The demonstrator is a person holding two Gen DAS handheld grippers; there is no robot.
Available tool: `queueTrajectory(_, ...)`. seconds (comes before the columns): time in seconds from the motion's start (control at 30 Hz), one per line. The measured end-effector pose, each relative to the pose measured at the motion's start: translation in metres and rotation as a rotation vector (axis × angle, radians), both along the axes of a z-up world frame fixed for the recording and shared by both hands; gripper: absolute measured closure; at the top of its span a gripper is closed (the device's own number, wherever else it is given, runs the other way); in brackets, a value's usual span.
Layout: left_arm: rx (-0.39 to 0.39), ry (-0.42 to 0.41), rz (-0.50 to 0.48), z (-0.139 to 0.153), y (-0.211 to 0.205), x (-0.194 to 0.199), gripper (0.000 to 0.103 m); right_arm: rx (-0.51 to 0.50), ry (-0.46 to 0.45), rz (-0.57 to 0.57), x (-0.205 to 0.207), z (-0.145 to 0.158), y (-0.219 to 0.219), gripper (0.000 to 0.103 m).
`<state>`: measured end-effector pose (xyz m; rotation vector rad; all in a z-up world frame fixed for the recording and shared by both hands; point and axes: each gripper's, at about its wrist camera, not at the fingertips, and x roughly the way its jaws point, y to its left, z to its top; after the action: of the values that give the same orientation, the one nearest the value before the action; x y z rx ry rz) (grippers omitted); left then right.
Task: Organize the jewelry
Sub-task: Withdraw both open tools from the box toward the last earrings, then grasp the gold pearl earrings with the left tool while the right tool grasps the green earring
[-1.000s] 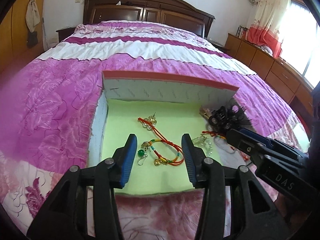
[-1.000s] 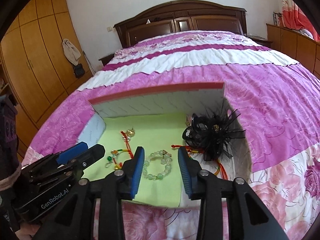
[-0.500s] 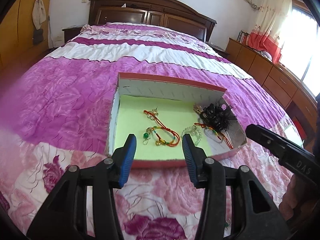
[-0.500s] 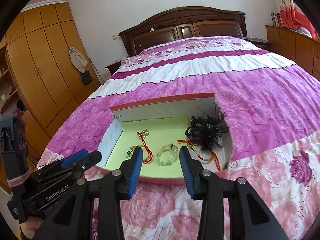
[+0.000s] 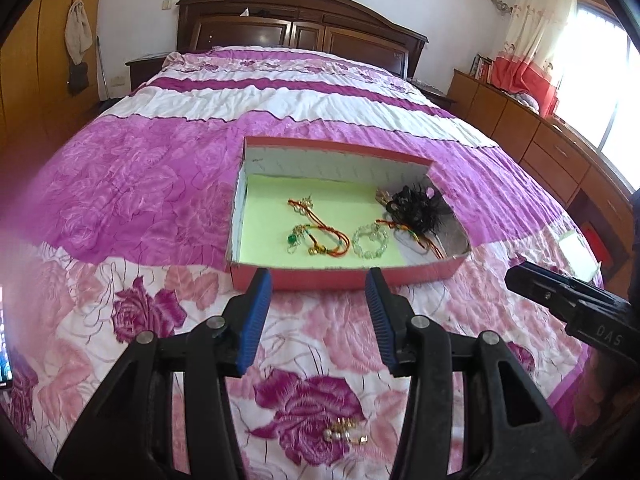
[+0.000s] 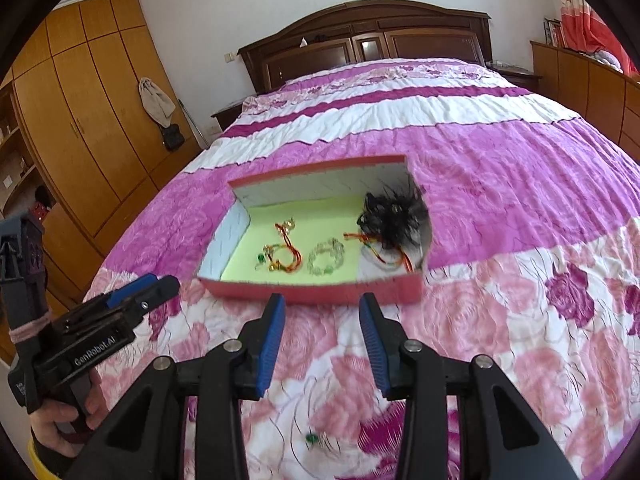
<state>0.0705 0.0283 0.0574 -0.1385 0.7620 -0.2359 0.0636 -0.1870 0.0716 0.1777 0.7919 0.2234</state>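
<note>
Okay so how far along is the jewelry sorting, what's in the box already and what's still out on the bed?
Done: the pink box holds a red cord bracelet, a clear bead bracelet and a black feather hairpiece. In hand: nothing; the left gripper and right gripper both have empty, parted jaws. Left: a small gold and pearl piece and a green bead lie loose on the bedspread.

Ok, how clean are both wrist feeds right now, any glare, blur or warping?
Left wrist view: the window at right is blown out, a pink haze smears the left edge, and the bed bulges from fisheye. Right wrist view: evenly lit, the box slightly soft, and the wardrobe lines bow.
</note>
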Motion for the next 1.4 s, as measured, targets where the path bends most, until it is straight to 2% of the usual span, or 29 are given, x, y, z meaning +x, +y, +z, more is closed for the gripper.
queueTrajectory(0.4,-0.009,0.083,-0.055,-0.020,-0.005,-0.022,0.062,-0.016,0.117,0.001,-0.024,-0.036,-0.016,0.061)
queueTrajectory(0.7,0.015,0.152,-0.083,-0.043,-0.011,-0.032,0.062,-0.009,0.182,0.000,-0.034,-0.060,-0.022,0.061)
queueTrajectory(1.27,0.080,0.248,-0.197,-0.081,-0.038,-0.044,0.064,0.032,0.233,-0.011,-0.040,-0.080,-0.029,0.061)
queueTrajectory(1.4,0.100,0.260,-0.200,-0.086,-0.041,-0.042,0.070,0.042,0.240,-0.014,-0.040,-0.083,-0.031,0.061)
